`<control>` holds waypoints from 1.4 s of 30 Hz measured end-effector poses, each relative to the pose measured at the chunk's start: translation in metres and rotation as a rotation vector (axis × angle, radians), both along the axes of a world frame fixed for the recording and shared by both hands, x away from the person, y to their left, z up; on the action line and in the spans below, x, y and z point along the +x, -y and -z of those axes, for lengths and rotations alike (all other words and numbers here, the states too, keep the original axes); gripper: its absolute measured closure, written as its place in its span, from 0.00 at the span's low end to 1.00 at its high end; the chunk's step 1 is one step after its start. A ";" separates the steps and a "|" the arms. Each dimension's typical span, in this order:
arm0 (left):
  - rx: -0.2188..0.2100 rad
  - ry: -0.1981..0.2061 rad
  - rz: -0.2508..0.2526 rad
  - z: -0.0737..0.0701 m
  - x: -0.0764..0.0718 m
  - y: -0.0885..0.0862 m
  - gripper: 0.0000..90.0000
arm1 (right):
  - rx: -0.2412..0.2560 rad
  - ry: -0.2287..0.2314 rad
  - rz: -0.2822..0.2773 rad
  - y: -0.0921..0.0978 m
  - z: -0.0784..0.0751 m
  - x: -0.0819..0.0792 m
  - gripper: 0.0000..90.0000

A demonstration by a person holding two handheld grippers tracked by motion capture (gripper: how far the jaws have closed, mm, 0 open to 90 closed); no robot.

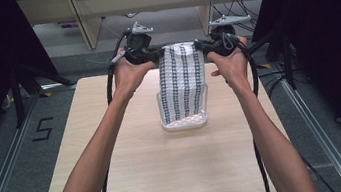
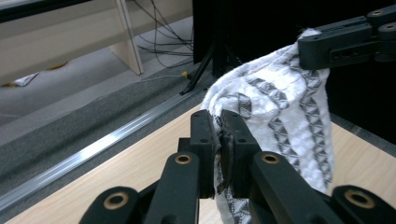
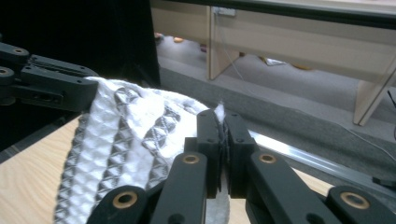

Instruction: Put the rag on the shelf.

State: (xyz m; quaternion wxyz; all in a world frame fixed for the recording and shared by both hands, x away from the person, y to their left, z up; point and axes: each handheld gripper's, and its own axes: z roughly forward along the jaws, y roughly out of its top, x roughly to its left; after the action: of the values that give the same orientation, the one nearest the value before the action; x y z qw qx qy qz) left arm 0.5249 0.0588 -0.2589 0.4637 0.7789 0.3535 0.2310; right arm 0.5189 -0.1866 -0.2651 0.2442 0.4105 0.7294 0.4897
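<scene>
Wooden desk point(image 1: 115, 149), grey floor around. Left gripper point(image 1: 152, 54) and right gripper point(image 1: 200, 47) each clamped on top corner of patterned cloth point(image 1: 183, 76). Cloth hangs stretched between, lower end resting in white tray point(image 1: 164, 122). Judgement: lifting done, folding or laying down remains.

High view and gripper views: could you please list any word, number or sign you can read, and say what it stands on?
"5": black mark on the grey floor left of the table.
Nothing else is readable: the cloth held by the left gripper and right gripper bears only a woven pattern.
</scene>
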 end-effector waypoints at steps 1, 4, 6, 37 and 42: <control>-0.012 -0.001 -0.009 0.002 0.003 0.000 0.93 | -0.001 -0.005 0.011 0.000 0.001 0.001 0.97; -0.017 -0.006 -0.018 0.008 0.009 0.001 0.93 | -0.013 -0.001 0.014 0.000 0.004 0.009 0.97; -0.016 -0.009 -0.029 0.010 0.013 0.001 0.93 | -0.014 -0.008 0.016 0.001 0.006 0.014 0.97; 0.009 -0.125 -0.091 0.063 0.044 0.001 0.86 | -0.051 -0.129 0.073 -0.007 0.053 0.055 0.92; 0.033 -0.140 -0.106 0.068 0.045 -0.001 0.83 | -0.045 -0.154 0.092 -0.005 0.059 0.057 0.87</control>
State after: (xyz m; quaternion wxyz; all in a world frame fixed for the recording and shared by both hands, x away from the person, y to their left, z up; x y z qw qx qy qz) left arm 0.5696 0.0601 -0.3270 0.4120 0.7809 0.4219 0.2059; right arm 0.5754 -0.1816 -0.3239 0.2189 0.4746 0.7372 0.4282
